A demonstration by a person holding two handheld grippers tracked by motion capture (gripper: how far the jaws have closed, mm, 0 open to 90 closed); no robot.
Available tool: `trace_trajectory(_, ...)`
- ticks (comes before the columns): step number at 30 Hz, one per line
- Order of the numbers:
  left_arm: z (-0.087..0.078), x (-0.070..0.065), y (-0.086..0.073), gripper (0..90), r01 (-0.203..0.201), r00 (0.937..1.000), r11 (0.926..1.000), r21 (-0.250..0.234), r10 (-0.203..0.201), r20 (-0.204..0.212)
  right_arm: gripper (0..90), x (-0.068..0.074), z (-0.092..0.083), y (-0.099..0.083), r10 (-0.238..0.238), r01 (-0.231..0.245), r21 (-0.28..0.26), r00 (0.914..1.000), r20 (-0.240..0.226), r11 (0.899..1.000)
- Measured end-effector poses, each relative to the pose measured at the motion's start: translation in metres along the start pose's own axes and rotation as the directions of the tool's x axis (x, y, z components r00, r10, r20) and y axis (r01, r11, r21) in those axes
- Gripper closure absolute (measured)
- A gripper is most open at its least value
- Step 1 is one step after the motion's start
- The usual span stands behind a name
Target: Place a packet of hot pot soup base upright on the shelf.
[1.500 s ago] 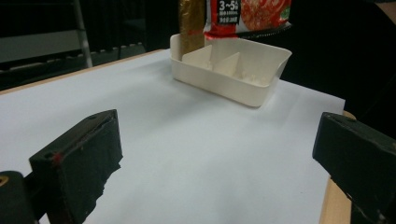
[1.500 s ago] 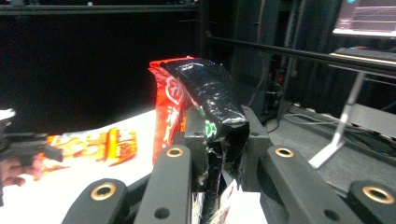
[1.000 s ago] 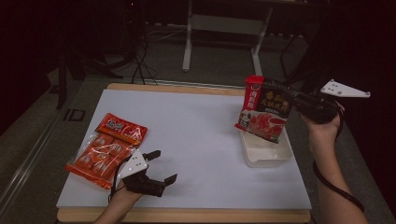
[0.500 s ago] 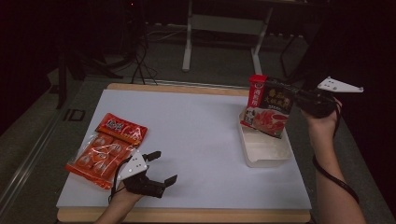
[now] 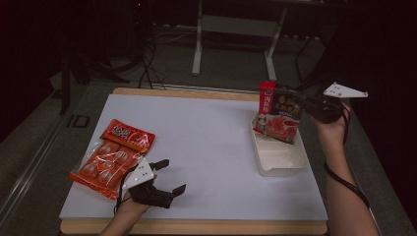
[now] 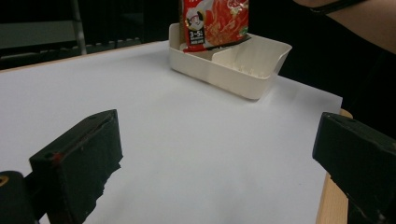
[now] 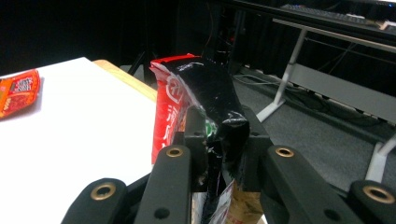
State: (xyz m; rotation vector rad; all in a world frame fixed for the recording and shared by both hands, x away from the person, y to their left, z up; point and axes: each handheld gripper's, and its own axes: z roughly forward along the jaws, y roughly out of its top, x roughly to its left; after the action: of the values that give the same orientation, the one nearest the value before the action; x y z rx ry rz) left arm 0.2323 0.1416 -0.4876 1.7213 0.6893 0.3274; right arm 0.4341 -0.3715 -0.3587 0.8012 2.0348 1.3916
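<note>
At the right of the high view, the right gripper clamps a red-and-black noodle packet upright over the white tray, while the left gripper rests spread wide, empty, at lower left on the tabletop.

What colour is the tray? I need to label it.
White tray, clearest in the left gripper view.

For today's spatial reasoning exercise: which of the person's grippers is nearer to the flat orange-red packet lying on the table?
Left. The left gripper rests just beside the orange-red packet, while the right gripper is across the table, holding the dark packet over the white tray.
</note>
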Motion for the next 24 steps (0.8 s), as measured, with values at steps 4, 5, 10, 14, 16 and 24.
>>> trace_trajectory(4,0.000,0.000,0.000,2.0,0.001,1.0000,1.0000,-0.003,-0.001,0.002,78.1,-0.004,0.003,-0.005,0.010,-0.010,-0.012,0.9997,-0.022,1.000)
trace_trajectory(5,0.001,-0.001,0.000,2.0,0.001,1.0000,1.0000,-0.003,-0.001,0.004,78.0,-0.005,0.003,-0.006,0.012,-0.013,-0.016,0.9994,-0.034,1.000)
trace_trajectory(10,0.001,-0.001,0.000,2.0,-0.006,0.9999,1.0000,0.005,0.006,0.008,77.8,-0.006,0.008,-0.013,0.017,-0.018,-0.008,0.9973,-0.072,1.000)
trace_trajectory(14,0.001,-0.001,0.000,2.0,-0.004,1.0000,1.0000,0.001,0.004,0.009,77.8,-0.008,0.009,-0.014,0.024,-0.025,-0.005,0.9956,-0.090,1.000)
trace_trajectory(16,0.001,-0.001,0.000,2.0,0.000,1.0000,1.0000,0.000,0.000,0.009,77.7,-0.007,0.010,-0.014,0.014,-0.013,0.005,0.9952,-0.097,1.000)
trace_trajectory(24,0.000,-0.002,0.000,2.0,-0.003,1.0000,1.0000,-0.001,0.003,0.009,77.0,-0.004,0.018,-0.029,0.048,-0.046,0.016,0.9922,-0.115,0.999)
